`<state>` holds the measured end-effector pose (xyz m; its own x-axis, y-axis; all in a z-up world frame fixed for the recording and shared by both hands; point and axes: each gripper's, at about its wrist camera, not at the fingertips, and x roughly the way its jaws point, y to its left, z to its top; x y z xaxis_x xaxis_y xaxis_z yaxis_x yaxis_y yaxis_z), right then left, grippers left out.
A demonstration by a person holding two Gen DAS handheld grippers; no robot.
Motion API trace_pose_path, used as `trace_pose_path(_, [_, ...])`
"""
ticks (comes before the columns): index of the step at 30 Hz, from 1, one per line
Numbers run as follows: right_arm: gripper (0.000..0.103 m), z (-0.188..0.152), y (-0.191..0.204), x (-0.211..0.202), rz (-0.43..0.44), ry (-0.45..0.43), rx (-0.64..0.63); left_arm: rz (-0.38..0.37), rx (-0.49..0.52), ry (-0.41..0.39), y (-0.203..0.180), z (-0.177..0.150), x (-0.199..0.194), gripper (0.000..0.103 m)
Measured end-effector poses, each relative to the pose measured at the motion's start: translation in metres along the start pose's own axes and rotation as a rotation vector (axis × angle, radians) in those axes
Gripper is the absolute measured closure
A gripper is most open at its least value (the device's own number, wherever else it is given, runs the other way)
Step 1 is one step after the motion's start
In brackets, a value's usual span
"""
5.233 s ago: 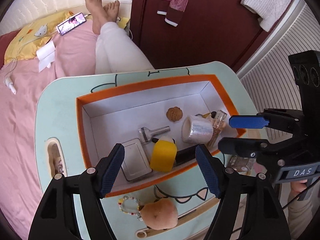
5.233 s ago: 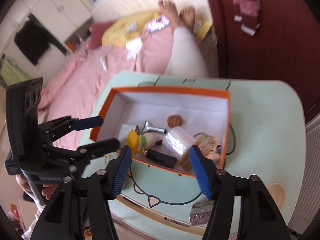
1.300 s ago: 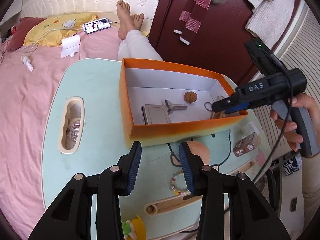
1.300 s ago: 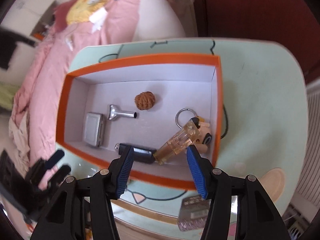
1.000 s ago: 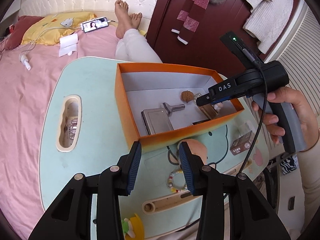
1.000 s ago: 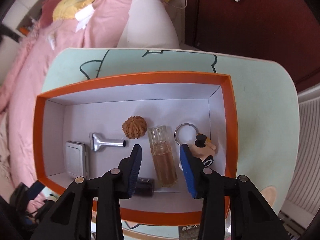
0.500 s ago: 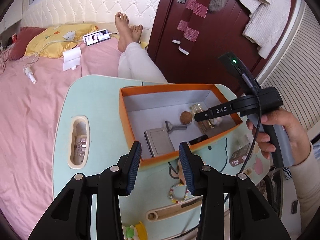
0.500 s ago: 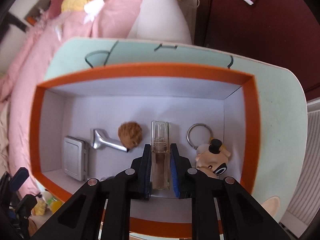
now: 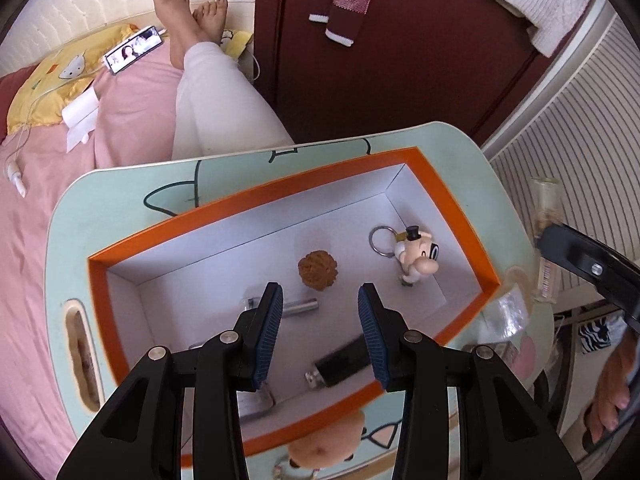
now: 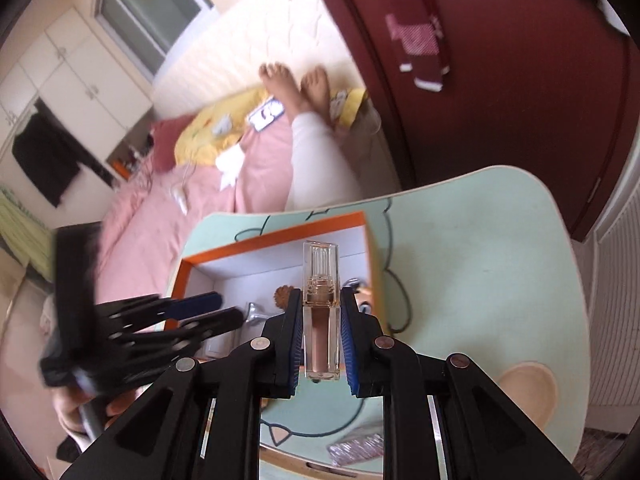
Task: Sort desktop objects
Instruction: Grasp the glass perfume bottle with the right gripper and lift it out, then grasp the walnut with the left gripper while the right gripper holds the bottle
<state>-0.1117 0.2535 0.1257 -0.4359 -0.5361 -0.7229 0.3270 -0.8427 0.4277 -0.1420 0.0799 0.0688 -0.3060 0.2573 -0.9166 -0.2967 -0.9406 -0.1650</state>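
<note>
In the right wrist view my right gripper (image 10: 320,294) is shut on a clear lip gloss bottle (image 10: 320,340), held in the air above the table's near side. The same bottle (image 9: 546,240) shows at the right edge of the left wrist view, outside the orange box (image 9: 256,196). My left gripper (image 9: 319,304) hangs open over the box with nothing between its fingers. Below it lie a walnut (image 9: 318,276), a silver tool (image 9: 298,305), a black cylinder (image 9: 340,364) and a cartoon keychain figure (image 9: 416,258). A silver case is mostly hidden behind the left finger.
The box stands on a mint green table (image 9: 120,200) with a slot (image 9: 82,344) at its left. A peach plush toy (image 9: 324,444) lies before the box and a foil packet (image 9: 504,312) to its right. Behind, a person's legs (image 9: 208,92) rest on a pink bed.
My right gripper has lifted the bottle up out of the box and off to the right. The left gripper has moved forward from the table's front to over the box.
</note>
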Motion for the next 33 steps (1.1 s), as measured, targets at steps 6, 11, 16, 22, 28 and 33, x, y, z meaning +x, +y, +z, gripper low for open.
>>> trace_pose_path(6, [0.086,-0.015,-0.022,-0.022,0.021,-0.016,0.044,0.068,-0.013,0.078,-0.006,0.014,0.040,0.062])
trace_pose_path(11, [0.086,-0.034,-0.037,-0.023,0.028,0.021,0.069,0.108,0.032,0.067,-0.011,0.014,0.052,0.070])
trace_pose_path(16, [0.086,-0.041,-0.057,-0.023,0.032,0.019,0.114,0.091,0.034,0.036,-0.008,0.011,0.046,0.073])
trace_pose_path(22, [0.086,-0.046,-0.049,-0.024,0.083,0.021,0.074,-0.006,0.041,-0.081,-0.010,0.003,-0.011,0.073])
trace_pose_path(28, [0.086,-0.058,-0.003,-0.025,0.140,0.065,-0.068,-0.055,0.195,-0.137,-0.031,-0.045,-0.073,0.073])
trace_pose_path(33, [0.086,-0.078,0.028,0.005,0.115,0.164,-0.163,-0.142,0.246,-0.054,-0.041,-0.095,-0.060,0.073])
